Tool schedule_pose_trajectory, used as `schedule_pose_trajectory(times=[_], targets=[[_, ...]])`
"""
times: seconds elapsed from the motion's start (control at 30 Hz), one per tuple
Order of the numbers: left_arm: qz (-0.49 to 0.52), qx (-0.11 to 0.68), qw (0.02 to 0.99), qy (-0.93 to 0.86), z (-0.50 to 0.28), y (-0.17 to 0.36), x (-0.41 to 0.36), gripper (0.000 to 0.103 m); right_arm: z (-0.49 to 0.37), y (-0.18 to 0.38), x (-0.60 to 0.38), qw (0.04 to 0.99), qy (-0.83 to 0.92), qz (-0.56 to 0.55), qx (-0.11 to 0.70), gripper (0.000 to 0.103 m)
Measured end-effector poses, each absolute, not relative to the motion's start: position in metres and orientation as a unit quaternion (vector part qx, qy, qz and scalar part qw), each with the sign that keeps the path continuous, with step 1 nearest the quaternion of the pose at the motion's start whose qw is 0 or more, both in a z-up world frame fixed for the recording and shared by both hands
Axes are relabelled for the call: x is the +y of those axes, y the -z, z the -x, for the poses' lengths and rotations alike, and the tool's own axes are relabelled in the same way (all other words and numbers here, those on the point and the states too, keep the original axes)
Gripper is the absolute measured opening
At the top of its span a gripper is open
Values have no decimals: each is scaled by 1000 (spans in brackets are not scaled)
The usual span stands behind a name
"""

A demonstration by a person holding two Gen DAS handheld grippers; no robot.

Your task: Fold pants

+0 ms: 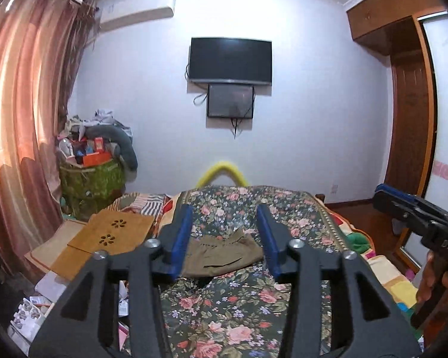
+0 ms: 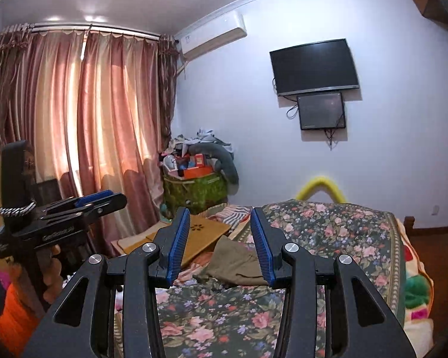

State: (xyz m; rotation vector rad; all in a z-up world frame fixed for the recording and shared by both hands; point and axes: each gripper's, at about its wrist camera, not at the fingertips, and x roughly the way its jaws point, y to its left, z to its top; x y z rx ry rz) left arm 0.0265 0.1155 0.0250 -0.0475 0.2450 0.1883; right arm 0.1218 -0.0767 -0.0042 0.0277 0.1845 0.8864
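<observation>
1. Left gripper (image 1: pixel 225 235): blue pads spread apart, nothing between them, held above the bed.
2. Right gripper (image 2: pixel 221 246): pads also apart, holding nothing, raised over the bed. It shows at the right edge of the left view, well apart from the left one.
3. Pants (image 1: pixel 224 253): olive-brown, bunched in a low heap just past and below the left fingertips, seen in the gap between the fingers. Long axis runs roughly left-right across that view; gathered waistband on the far side. Which way the legs point, cannot tell.
4. From the right view the pants (image 2: pixel 239 264) lie ahead of the fingertips, between the fingers, slightly low.
5. Surface: bed with dark floral bedspread (image 1: pixel 239 307), rumpled, running forward from both grippers.
6. Left of the pants: tan cardboard sheets (image 1: pixel 116 235) with flower cut-outs, lying flat.
7. Beyond the bed end: yellow foam arch (image 1: pixel 222 171).
8. Far left: green basket (image 1: pixel 92 185) heaped with boxes and clothes, beside pink curtains (image 1: pixel 24 119).
9. Far wall ahead: TV (image 1: pixel 230 61), smaller screen (image 1: pixel 230 101) under it, air conditioner (image 1: pixel 137 10) upper left. Wooden wardrobe (image 1: pixel 409 113) at right.
</observation>
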Motion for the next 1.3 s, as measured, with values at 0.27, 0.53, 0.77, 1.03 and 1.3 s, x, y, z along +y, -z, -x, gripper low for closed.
schedule_pose_trajectory(times=[0.27,0.53,0.77,1.03,1.3], targets=[[10,103,989,-107,2,-26,90,89,-108,5,-81,928,-366,-9,65,97],[29,105,989,-103,7,-25,89,101,-101,7,-81,935,-348,17,67,103],[26,110,988,-106,5,-21,88,102,-93,14,-89,935,-346,17,72,103],[30,117,987,-104,1,-17,89,103,-91,12,-92,936,-346,14,71,103],[31,125,986,-110,-3,-12,90,103,-88,13,-90,935,-348,13,73,103]])
